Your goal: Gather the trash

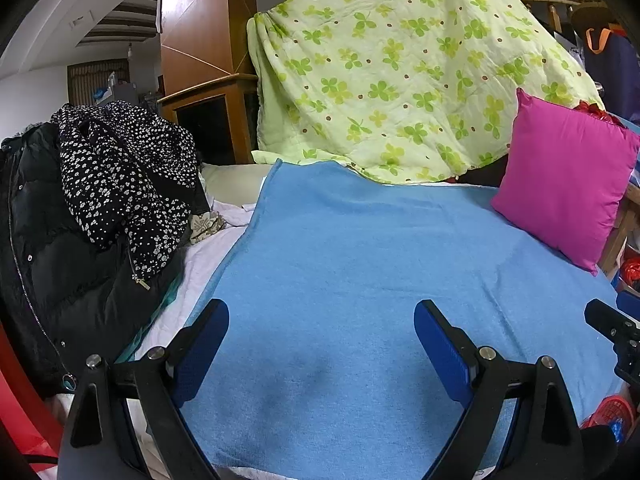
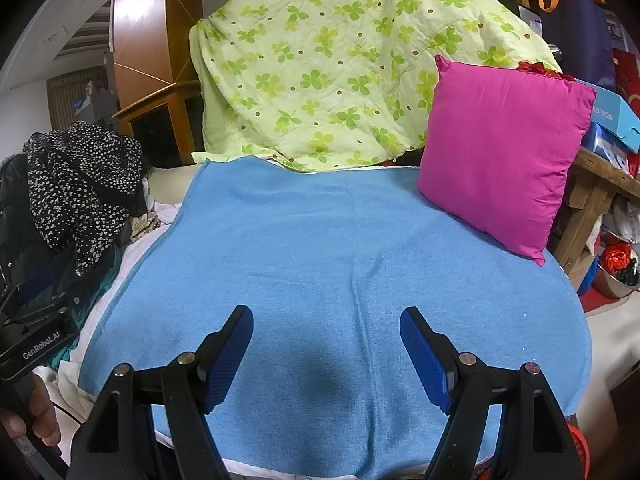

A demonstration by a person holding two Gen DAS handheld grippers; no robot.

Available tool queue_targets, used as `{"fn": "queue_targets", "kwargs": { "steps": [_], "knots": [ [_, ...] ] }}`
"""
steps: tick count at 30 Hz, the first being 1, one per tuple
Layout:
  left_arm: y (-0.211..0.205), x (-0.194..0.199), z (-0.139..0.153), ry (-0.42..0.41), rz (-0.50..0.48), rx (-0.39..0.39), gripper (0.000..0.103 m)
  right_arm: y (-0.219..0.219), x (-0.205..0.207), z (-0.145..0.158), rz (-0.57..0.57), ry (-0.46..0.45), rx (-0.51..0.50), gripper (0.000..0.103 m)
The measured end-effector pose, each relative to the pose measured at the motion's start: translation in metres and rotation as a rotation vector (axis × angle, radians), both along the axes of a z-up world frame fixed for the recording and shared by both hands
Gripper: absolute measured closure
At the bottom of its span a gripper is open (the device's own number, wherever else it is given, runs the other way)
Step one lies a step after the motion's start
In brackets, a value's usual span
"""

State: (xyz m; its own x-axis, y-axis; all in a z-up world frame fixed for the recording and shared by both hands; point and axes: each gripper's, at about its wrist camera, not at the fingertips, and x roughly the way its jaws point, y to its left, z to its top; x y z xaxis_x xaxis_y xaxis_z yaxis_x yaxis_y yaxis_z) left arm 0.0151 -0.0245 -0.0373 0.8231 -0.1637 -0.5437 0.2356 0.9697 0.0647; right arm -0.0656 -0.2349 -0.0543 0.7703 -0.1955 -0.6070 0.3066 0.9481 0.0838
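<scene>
left wrist view:
left tongs [image 1: 322, 322]: jaws wide apart, nothing between them, hovering over the blue blanket [image 1: 360, 280], not touching it
blanket: flat, bare in the middle, no scrap on it
left of blanket: black puffer jacket [image 1: 60, 272] with a black spotted garment [image 1: 120, 176] heaped on top, white sheet [image 1: 212, 256] under them
behind: green clover quilt [image 1: 400, 80] draped high, its hem on the blanket's far edge
right: pink cushion [image 1: 560, 184] leaning at the blanket's right side
far right edge: tip of the right tongs [image 1: 612, 324] just in view
trash: none I can make out here; red basket [image 1: 612, 412] low right, contents too small to tell

right wrist view:
right tongs [image 2: 326, 330]: jaws open, somewhat narrower than the left pair, empty, above the blanket [image 2: 340, 260], no contact
same scene: quilt [image 2: 340, 60] behind, cushion [image 2: 508, 152] right, spotted garment [image 2: 80, 184] left
lower left: hand [image 2: 36, 420] gripping the handle of the left tool
right of bed: wooden shelf [image 2: 592, 196], blue box [image 2: 616, 120] on it, metal bowl [image 2: 616, 280] on the floor with crumpled red and black stuff [image 2: 618, 262] inside
trash location: likeliest that bowl's crumpled stuff, well apart from both tongs; cannot confirm it is trash

handling guess: looks like wrapper or bag scrap, so light, soft, crushable, maybe slick; pinch a raised fold at the top with a narrow bite
step: nothing collected yet, search stage
</scene>
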Motion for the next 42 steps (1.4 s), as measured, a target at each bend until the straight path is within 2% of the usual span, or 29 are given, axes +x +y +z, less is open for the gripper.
{"fn": "queue_targets", "kwargs": {
  "steps": [20, 24, 27, 30, 33, 35, 42],
  "knots": [
    [-0.001, 0.008, -0.009, 0.022, -0.026, -0.011, 0.009, -0.003, 0.010, -0.003, 0.013, 0.009, -0.022, 0.024],
    [-0.011, 0.030, -0.023, 0.059, -0.042, -0.021, 0.009, -0.018, 0.030, -0.016, 0.021, 0.022, -0.027, 0.024],
    [-0.020, 0.060, -0.046, 0.111, -0.053, -0.034, 0.009, -0.045, 0.055, -0.035, 0.001, 0.041, -0.044, 0.024],
    [-0.028, 0.100, -0.076, 0.178, -0.029, -0.029, 0.009, -0.081, 0.088, -0.062, -0.032, 0.101, -0.057, 0.024],
    [-0.034, 0.115, -0.086, 0.110, 0.018, 0.008, 0.009, -0.116, 0.111, -0.084, -0.092, 0.139, -0.045, 0.024],
    [-0.038, 0.120, -0.085, 0.096, 0.021, 0.013, 0.009, -0.126, 0.116, -0.089, -0.096, 0.151, -0.041, 0.024],
    [-0.033, 0.112, -0.079, 0.063, 0.045, -0.052, 0.009, -0.110, 0.110, -0.085, -0.026, 0.120, -0.035, 0.024]
  ]
}}
